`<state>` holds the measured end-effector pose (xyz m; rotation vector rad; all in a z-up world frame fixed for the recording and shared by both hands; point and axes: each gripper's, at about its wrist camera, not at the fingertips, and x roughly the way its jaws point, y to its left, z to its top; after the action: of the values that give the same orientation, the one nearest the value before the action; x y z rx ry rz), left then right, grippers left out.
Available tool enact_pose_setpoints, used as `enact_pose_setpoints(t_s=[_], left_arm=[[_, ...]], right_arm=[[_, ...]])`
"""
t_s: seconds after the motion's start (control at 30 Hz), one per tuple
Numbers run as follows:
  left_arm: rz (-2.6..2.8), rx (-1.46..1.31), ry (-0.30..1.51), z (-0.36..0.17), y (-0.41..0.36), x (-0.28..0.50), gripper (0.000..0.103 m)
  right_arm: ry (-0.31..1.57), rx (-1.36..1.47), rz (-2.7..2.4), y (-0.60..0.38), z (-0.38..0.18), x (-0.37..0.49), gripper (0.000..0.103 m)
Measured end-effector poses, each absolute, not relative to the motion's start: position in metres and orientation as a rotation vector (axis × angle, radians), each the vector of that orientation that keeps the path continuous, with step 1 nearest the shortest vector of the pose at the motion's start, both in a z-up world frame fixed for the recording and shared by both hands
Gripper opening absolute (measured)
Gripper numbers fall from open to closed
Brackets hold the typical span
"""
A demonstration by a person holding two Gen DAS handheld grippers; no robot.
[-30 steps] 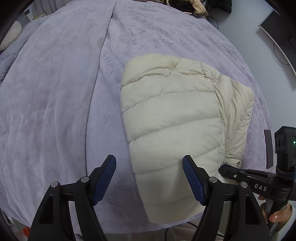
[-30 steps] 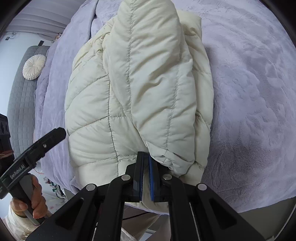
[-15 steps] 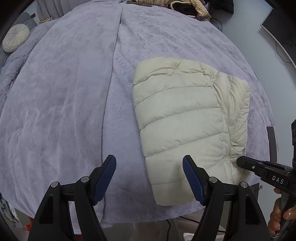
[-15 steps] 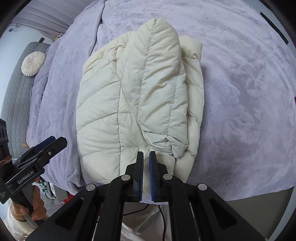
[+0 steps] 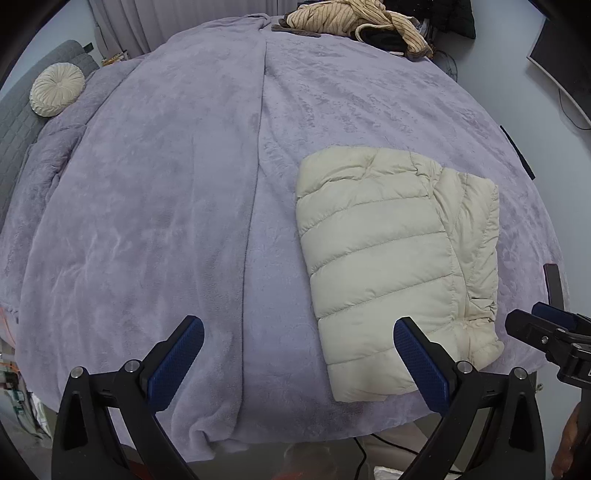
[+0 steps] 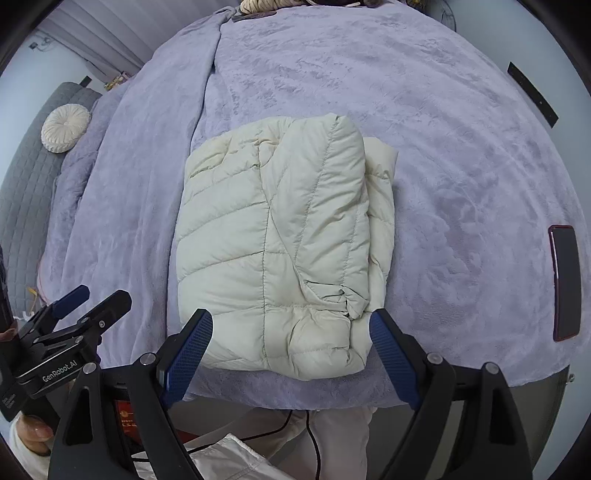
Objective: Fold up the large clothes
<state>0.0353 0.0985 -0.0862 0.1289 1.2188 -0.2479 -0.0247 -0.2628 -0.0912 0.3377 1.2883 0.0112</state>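
A: Left to right, what bounds the working area?

B: A round cushion (image 5: 57, 89) lies at the bed's far left. A wide bare stretch of purple blanket (image 5: 147, 221) follows, creased down its middle. The left gripper (image 5: 295, 360) hangs above it, fingers released and still widening, nothing between them.

A: And the garment?

B: The folded cream jacket (image 6: 280, 243) lies right of the crease, its near end close to the bed's front edge. The right gripper (image 6: 291, 352) hovers over that end, fingers spreading, not pressing it. A dark phone (image 6: 564, 282) lies near the right edge.

A: What is unclear?

B: The clothes pile (image 5: 354, 18) at the far edge is cut off.
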Motion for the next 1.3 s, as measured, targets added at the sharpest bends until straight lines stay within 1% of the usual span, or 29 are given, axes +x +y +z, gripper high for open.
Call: enact_pose_setpoints(t_s=[0.1,0.23,0.53,1.3], left_arm=[[-0.262,0.111,1.199,-0.075,0.102,0.032,0.103],[-0.25,0.09,1.192,-0.06,0.106,0.031,0.103],[-0.215,0.086,1.192,-0.036,0.109,0.023,0.103],[-0.193,0.138,1.181,-0.028,0.101,0.006,0.103]], right_arm=[[1.263,0.288,-0.015,-0.257,-0.079,-0.028,0.103],[1.215,0.273,-0.023,-0.251,-0.06,-0.03,0.103],[1.176,0.197,-0.082,-0.238,-0.026,-0.039,0.103],[1.164,0.166,-0.124,-0.237,-0.014,-0.043,0.103]])
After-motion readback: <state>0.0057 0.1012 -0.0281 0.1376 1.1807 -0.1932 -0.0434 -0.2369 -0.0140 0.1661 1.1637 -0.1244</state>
